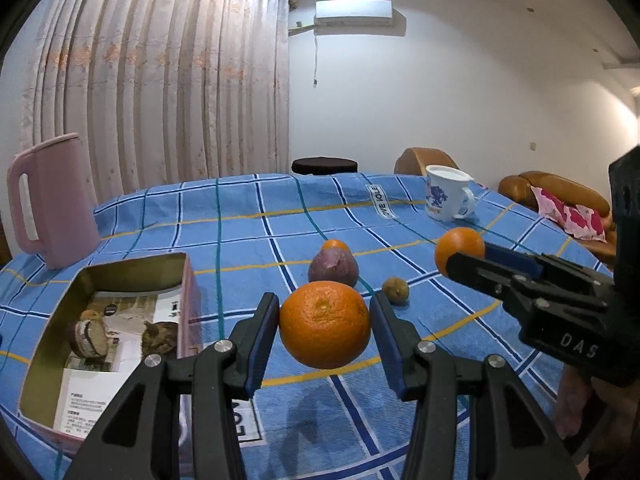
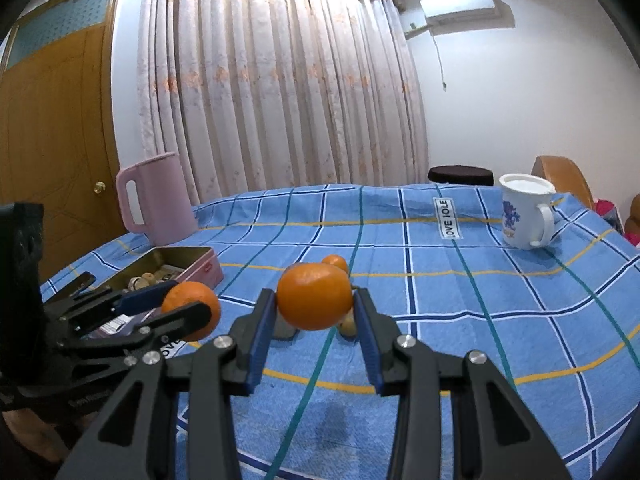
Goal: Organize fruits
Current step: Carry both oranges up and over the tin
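1. In the left wrist view, the left gripper (image 1: pixel 325 322) is partly closed, clamping a large orange (image 1: pixel 325 325) at lower centre, lifted above the table (image 1: pixel 240 232).
2. At right of that frame, the right gripper (image 1: pixel 466 258) grips a second orange (image 1: pixel 459 249).
3. Only the left view shows a purple fruit (image 1: pixel 333 267) and a small brown fruit (image 1: pixel 395 290) clearly at centre; the right view alone shows a wooden door (image 2: pixel 52 152) at far left.
4. Counted: three oranges, including a small orange (image 1: pixel 335 245) behind; one pink tin (image 1: pixel 120 320) lower left, one pink jug (image 1: pixel 50 204), one mug (image 1: pixel 447 194).
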Action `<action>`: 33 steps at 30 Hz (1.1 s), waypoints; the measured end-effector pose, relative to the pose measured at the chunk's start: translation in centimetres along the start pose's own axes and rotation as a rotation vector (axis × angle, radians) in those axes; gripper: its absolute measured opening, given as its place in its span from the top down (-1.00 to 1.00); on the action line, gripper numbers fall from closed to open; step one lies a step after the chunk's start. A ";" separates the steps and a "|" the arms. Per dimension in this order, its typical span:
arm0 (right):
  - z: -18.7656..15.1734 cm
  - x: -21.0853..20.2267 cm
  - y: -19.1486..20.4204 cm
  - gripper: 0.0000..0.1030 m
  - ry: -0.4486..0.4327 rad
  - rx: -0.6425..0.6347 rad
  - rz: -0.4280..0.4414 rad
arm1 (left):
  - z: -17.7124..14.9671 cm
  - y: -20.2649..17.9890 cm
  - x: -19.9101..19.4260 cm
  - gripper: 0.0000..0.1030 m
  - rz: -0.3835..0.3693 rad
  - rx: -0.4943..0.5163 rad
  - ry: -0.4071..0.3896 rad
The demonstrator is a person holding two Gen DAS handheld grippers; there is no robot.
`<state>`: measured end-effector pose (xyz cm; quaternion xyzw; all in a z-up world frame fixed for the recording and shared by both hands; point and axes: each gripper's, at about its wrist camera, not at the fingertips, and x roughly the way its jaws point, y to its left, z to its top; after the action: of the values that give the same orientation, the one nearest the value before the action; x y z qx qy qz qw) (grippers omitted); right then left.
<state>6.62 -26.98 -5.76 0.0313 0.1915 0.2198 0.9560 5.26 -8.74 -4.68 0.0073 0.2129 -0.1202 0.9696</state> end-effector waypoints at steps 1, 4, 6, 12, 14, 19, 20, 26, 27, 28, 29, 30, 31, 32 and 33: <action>0.1 0.0 0.1 0.18 0.000 -0.001 0.003 | 0.2 0.2 -0.2 0.05 0.009 -0.004 0.004; 0.7 0.0 0.3 0.18 -0.006 -0.001 0.013 | 1.0 1.0 -1.3 0.05 0.028 -0.024 -0.006; 1.2 0.1 0.9 0.17 -0.016 -0.009 0.025 | 1.5 1.6 -2.1 0.05 0.057 -0.029 -0.020; 2.8 0.6 2.8 0.17 -0.034 -0.031 0.079 | 2.3 3.7 -3.4 0.05 0.085 -0.064 -0.036; 3.4 0.9 3.7 0.17 -0.037 -0.040 0.101 | 2.3 4.5 -3.4 0.05 0.104 -0.074 -0.031; 4.5 1.9 5.8 0.17 -0.038 -0.064 0.144 | 2.2 7.0 -3.1 0.05 0.156 -0.099 0.002; 4.7 2.2 6.3 0.17 -0.037 -0.071 0.155 | 2.2 7.4 -3.1 0.05 0.163 -0.105 0.006; 5.4 3.7 9.3 0.17 -0.023 -0.115 0.213 | 1.5 10.0 -3.2 0.05 0.213 -0.128 0.032; 5.4 4.0 9.7 0.17 -0.017 -0.124 0.220 | 1.3 10.5 -3.2 0.04 0.224 -0.134 0.037; 5.4 4.2 10.2 0.17 -0.012 -0.130 0.225 | 1.3 11.0 -3.2 0.04 0.230 -0.135 0.039; 5.4 4.5 10.7 0.17 -0.008 -0.139 0.235 | 1.2 11.4 -3.3 0.04 0.240 -0.139 0.042; 5.3 4.8 11.2 0.17 -0.003 -0.147 0.244 | 1.0 11.8 -3.3 0.04 0.249 -0.142 0.044; 5.3 5.2 11.8 0.17 0.003 -0.157 0.253 | 0.9 12.2 -3.4 0.04 0.254 -0.147 0.046; 5.2 5.3 12.2 0.17 0.005 -0.162 0.258 | 0.9 12.5 -3.4 0.04 0.259 -0.149 0.047; 5.1 5.5 12.7 0.17 0.009 -0.168 0.267 | 0.7 12.9 -3.5 0.04 0.266 -0.150 0.052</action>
<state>7.93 -13.00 -1.12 -0.0246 0.1710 0.3604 0.9167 5.56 4.49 -3.05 -0.0340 0.2433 0.0260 0.9690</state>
